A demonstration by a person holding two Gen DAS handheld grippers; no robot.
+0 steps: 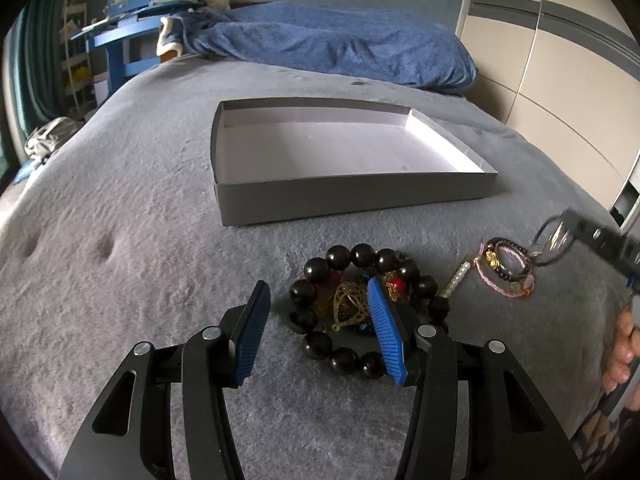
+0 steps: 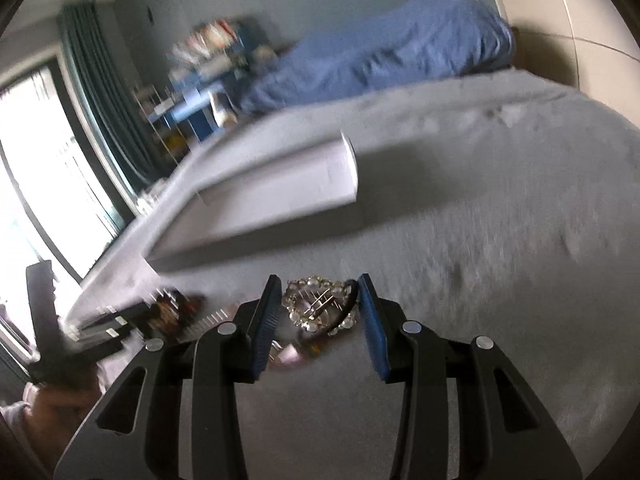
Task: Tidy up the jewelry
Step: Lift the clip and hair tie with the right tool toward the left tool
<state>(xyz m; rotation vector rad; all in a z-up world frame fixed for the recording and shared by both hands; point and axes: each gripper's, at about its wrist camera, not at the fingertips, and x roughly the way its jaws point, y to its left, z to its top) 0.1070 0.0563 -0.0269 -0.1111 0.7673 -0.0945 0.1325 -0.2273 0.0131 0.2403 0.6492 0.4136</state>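
A shallow grey box [image 1: 352, 196] with a white inside lies on the grey bed; it shows blurred in the right wrist view [image 2: 256, 208]. A black bead bracelet [image 1: 340, 258] rings a pile of gold and red jewelry [image 1: 352, 304] in front of it. My left gripper [image 1: 318, 322] is open just above this pile. Small bracelets [image 1: 504, 266] lie to the right. My right gripper [image 2: 318, 312] is shut on a pearl hair clip with a black band [image 2: 320, 308], held above the bed; it also shows in the left wrist view [image 1: 556, 240].
A blue blanket [image 1: 340, 48] lies at the head of the bed. A blue desk with books [image 1: 132, 28] stands at the far left. A beige wardrobe [image 1: 560, 92] is on the right. A pearl pin [image 1: 456, 280] lies beside the bead bracelet.
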